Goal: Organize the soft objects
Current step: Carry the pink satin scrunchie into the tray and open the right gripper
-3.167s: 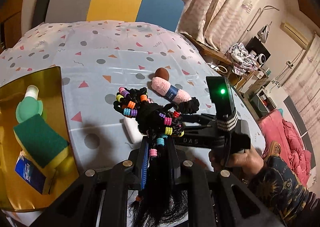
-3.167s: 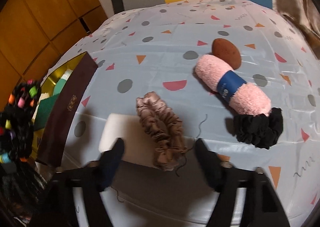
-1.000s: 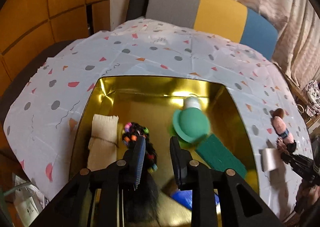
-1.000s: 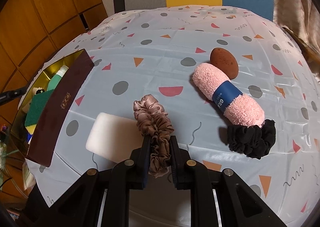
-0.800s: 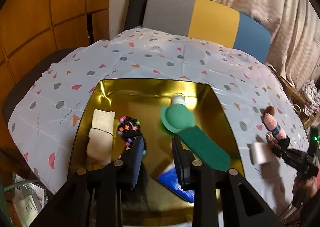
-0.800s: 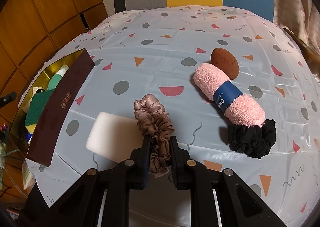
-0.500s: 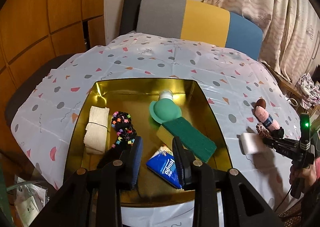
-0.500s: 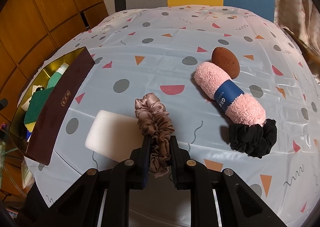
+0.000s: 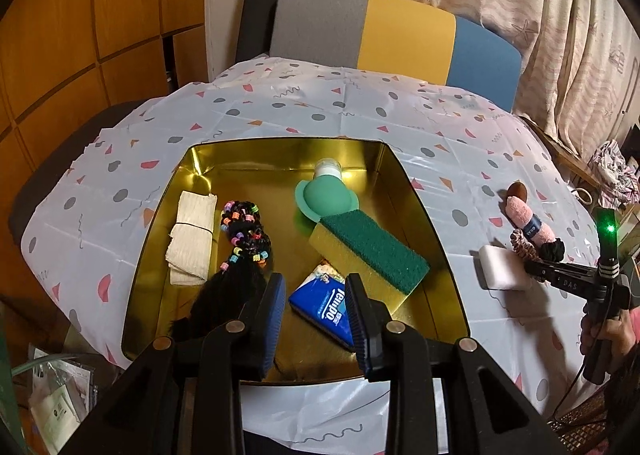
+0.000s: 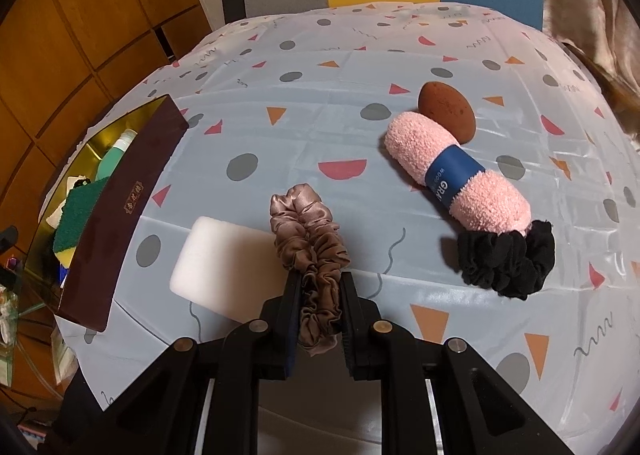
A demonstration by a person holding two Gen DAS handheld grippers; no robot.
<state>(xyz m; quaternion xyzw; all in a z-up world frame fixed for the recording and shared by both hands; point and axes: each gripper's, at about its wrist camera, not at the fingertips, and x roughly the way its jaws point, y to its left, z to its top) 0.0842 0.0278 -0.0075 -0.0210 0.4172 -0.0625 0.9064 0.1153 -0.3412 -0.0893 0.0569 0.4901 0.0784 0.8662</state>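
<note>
The right gripper (image 10: 319, 309) clamped the taupe scrunchie (image 10: 310, 251), which lay on the tablecloth (image 10: 320, 127) just right of the white sponge (image 10: 224, 267). The left gripper (image 9: 316, 319) hung parted and empty above the gold tray (image 9: 256, 149).

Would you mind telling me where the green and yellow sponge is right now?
In the left wrist view, the sponge lies inside the gold tray, right of centre, between the green bottle and the blue tissue pack.

Patterned tablecloth-covered table (image 10: 320, 127) bears gold tray (image 9: 440, 239), white sponge (image 10: 224, 259), pink towel roll (image 10: 408, 147), 2 scrunchies
</note>
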